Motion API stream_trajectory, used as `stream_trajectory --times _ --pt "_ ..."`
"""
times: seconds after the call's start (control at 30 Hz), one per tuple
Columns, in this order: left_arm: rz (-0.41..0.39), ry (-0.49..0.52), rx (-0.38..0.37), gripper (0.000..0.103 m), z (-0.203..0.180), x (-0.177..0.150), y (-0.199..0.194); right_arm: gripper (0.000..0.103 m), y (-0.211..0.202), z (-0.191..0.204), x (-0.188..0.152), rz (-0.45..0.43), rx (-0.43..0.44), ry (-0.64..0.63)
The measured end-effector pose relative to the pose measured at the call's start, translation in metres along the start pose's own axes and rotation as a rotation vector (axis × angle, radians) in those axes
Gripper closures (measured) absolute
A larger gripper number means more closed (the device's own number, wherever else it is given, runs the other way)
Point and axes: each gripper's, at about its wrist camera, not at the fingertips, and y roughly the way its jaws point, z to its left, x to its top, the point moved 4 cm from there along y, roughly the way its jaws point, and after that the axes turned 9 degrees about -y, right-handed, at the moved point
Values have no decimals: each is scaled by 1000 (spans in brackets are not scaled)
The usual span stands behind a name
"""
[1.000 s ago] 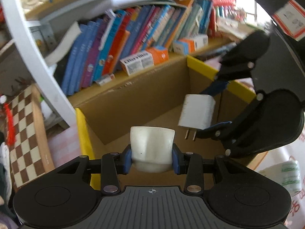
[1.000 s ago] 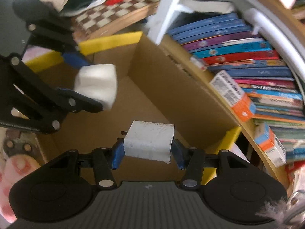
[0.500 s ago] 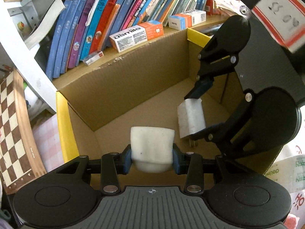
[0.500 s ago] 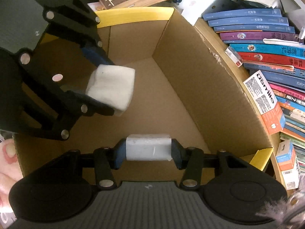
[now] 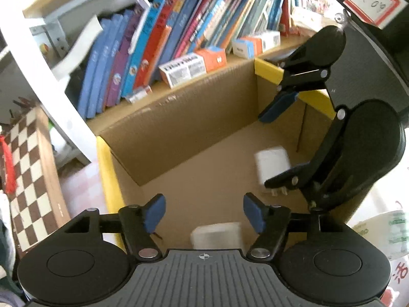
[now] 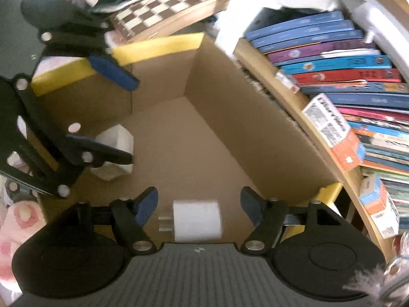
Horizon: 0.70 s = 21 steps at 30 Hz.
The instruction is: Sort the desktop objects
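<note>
Two grippers are seen above one cardboard box (image 5: 179,117) with yellow-taped rim edges. The left gripper (image 5: 203,213) is spread wide, nothing between its two blue pads. The right gripper (image 6: 199,206) is likewise spread, two blue pads apart and holding nothing.

Two white objects are counted inside the box:
- one white plug adapter (image 6: 196,220), two prongs visible, seen below the right gripper's opening; whether it rests on the box floor cannot be told (blurred).
- one white rounded block (image 5: 217,234), below the left gripper's opening, partly hidden by the gripper body.

The two objects lie apart from each other.

Outside the box: one row of books (image 5: 158,41) on a shelf, three small cartons (image 5: 191,67) in front of them, one chessboard (image 5: 30,179).
</note>
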Motion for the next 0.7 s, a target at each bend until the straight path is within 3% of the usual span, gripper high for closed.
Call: stream_trajectory --times 0.23,0.4,0.7 --pt "-97 -15 1 25 -8 -1 -41 21 -47 -7 -4 -103 -103 115" --pt "-200 -84 2 20 -11 -3 -81 18 -86 -2 -11 -189 -155 216" --pt "-292 -180 34 19 -10 -30 -133 17 -139 23 -35 -284 -248 399"
